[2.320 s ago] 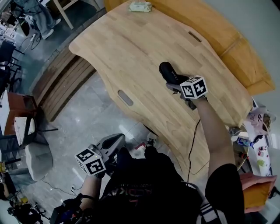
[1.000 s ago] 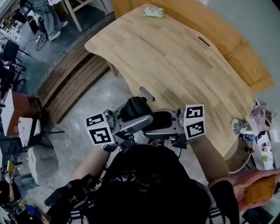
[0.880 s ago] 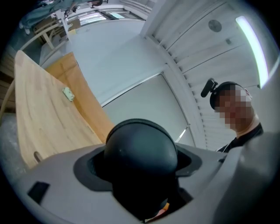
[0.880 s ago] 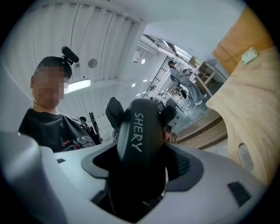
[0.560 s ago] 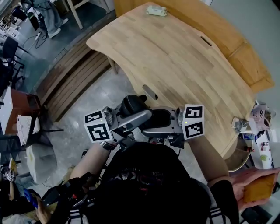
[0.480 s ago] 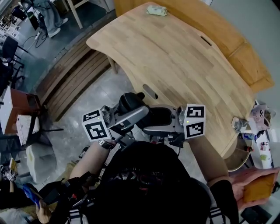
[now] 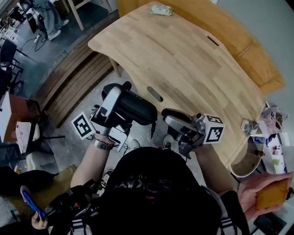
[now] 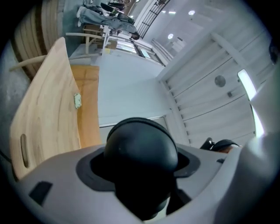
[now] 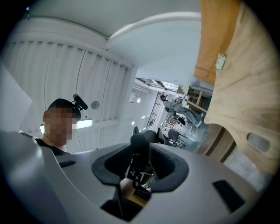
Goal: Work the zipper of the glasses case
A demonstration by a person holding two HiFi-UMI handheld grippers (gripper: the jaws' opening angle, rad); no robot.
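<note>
Big wooden table [image 7: 193, 59] fills the top of the head view, and the person [image 7: 151, 197], in a dark top, stands at its near edge. The left gripper [image 8: 141, 159] is up off the table, out over the grey floor [image 7: 62, 147], and it's clamped on the black glasses case [image 7: 135, 108]. The left gripper view shows the case's rounded end wedged between both jaws. The right gripper [image 9: 140, 166] sits just beside the case's near end, nose pointing at it, with a sliver of gap between them in the head view. Its jaws have just been closing and stand narrow. A slim dark shape shows between them, but I can't tell whether the pads press on it. A thin dark cord [image 7: 152, 131] dangles from the case's near end. Far across the table lies a small pale packet [image 7: 161, 9].
</note>
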